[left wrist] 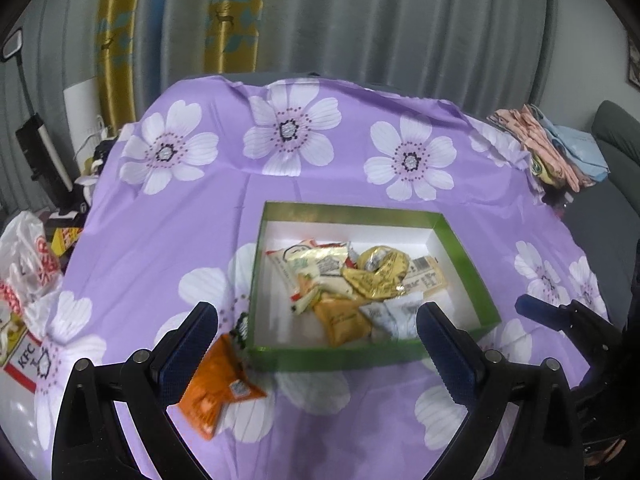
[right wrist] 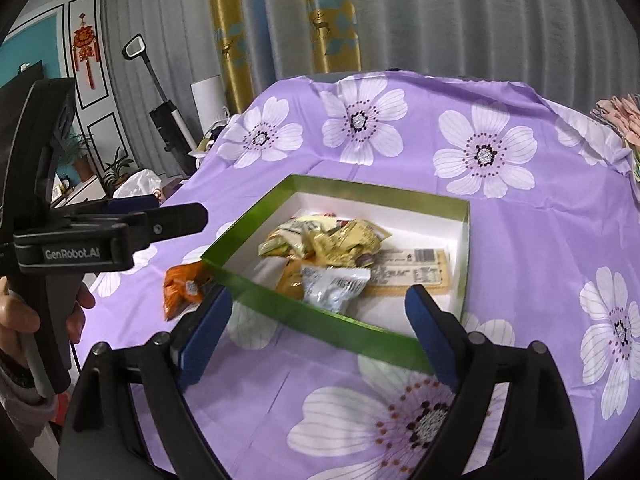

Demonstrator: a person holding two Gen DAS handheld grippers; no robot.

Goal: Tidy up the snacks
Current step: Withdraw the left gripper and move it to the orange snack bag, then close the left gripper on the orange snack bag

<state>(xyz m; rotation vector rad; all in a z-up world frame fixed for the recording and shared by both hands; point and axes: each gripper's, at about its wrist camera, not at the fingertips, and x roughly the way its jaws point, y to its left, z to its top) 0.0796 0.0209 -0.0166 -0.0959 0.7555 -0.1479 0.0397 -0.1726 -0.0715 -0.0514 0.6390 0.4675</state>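
Both grippers gape empty: left gripper (left wrist: 316, 340) and right gripper (right wrist: 318, 330), ribbed blue pads tilted down over the shallow green cardboard box (left wrist: 460, 236) of crinkly foil snack packets (right wrist: 320, 248); one orange packet (left wrist: 218, 388) lies just outside its near-left corner

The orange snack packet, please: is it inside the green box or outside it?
Outside. The orange snack packet lies on the purple cloth beside the green box, against its outer corner.
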